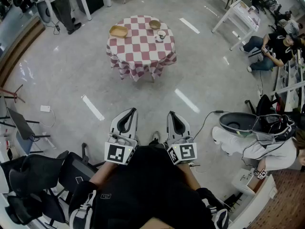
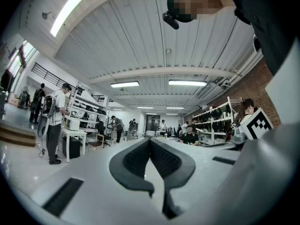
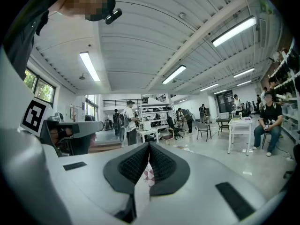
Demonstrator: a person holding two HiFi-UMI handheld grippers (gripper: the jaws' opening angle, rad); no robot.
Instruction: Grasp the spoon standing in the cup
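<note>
Far ahead in the head view stands a small round table (image 1: 138, 51) under a red-and-white checked cloth. On its right side is a white cup (image 1: 161, 35) with a spoon in it, too small to make out. My left gripper (image 1: 128, 112) and right gripper (image 1: 172, 114) are held close to my body, side by side, well short of the table. Both are shut and hold nothing. In the left gripper view the left gripper (image 2: 150, 140) has its pads together. In the right gripper view the right gripper (image 3: 149, 145) is also shut, and a strip of the checked cloth (image 3: 148, 175) shows below its pads.
A shallow wooden tray (image 1: 118, 31) and a small bowl (image 1: 155, 24) also sit on the table. Grey floor lies between me and the table. Black chairs (image 1: 28, 180) stand at my left. A seated person (image 1: 274, 49), white tables (image 1: 238, 13) and gear (image 1: 252, 123) are on the right.
</note>
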